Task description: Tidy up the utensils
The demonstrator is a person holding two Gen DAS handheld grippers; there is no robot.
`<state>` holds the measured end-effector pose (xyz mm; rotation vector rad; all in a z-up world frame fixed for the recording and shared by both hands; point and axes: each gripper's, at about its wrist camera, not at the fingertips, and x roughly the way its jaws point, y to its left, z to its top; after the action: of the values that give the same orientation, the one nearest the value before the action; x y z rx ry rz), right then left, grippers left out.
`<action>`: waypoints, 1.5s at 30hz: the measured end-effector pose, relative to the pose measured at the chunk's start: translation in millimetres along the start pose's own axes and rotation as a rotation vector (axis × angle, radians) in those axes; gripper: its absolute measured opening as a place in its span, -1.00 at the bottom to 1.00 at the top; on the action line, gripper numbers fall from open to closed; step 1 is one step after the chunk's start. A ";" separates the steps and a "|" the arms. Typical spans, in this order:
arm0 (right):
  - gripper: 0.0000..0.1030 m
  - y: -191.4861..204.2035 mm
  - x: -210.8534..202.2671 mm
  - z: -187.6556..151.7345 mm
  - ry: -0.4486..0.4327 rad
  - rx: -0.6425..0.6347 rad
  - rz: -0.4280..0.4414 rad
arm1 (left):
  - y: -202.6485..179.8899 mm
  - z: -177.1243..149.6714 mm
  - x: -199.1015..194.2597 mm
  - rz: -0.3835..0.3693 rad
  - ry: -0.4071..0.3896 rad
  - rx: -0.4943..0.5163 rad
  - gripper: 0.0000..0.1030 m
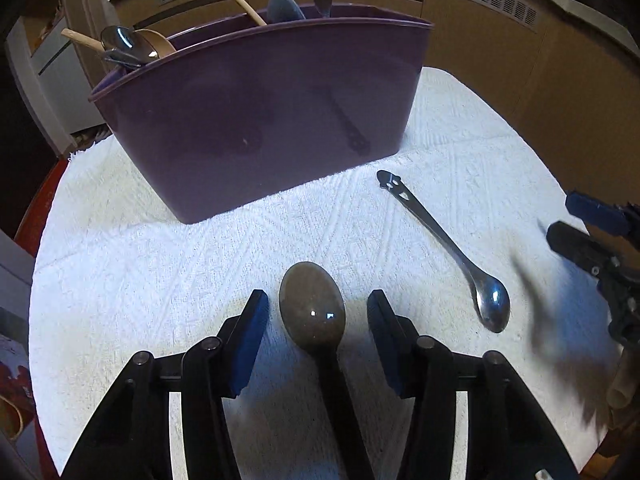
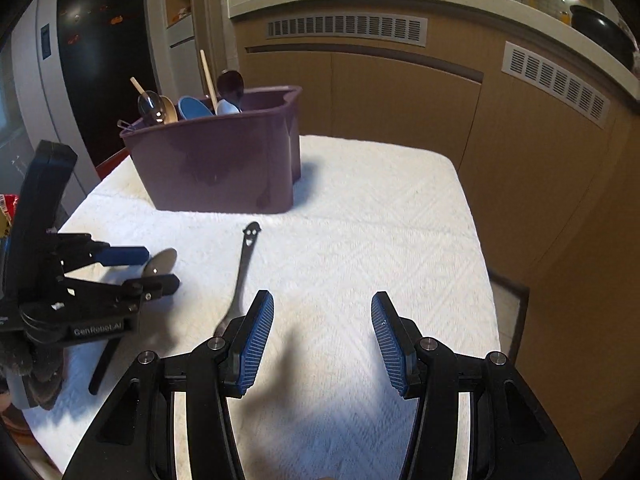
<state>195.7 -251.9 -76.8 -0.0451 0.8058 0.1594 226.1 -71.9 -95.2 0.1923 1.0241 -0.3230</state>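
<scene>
Fingers of the left gripper [image 1: 318, 338] stand apart at lower centre of the left wrist view, straddling the bowl of a dark spoon [image 1: 313, 308] without pressing on it; a strip of cloth shows on either side of the bowl, so nothing is clamped yet. That straddle looks to me like the set-up for a pick, with the handle running back under the gripper toward the bottom edge. The right gripper [image 2: 322, 340] is likewise apart and empty at lower centre of its own view, with only white cloth between its fingers [image 2: 256, 340]. A steel spoon [image 2: 242, 276] lies just to the left of them, its cut-out handle end pointing up the frame at the caddy [image 2: 216, 164] and its bowl hidden behind the left finger. I would guess it is the right gripper's target, though the fingers are beside it, not around it. The purple caddy stands at upper left of that view, on the far part of the bench [image 2: 380, 216], already holding several spoons and wooden handles upright, which suggests both loose spoons are meant to go in there. For room, the cloth to the right of the steel spoon is bare all the way to the bench's right edge, so there is plenty of space on that side. On the left the two grippers sit near each other, and lifting both spoons toward the caddy at once could crowd them.
</scene>
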 end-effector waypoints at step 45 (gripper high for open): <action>-0.44 57.1 -66.5 17.3 -0.101 -0.128 0.003 | 55.3 -47.0 -89.1 -0.069 -0.235 -0.091 -0.42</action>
<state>153.6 -202.1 -15.7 -0.1550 0.6939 0.2142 165.0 9.7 -42.0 0.0359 0.8121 -0.3521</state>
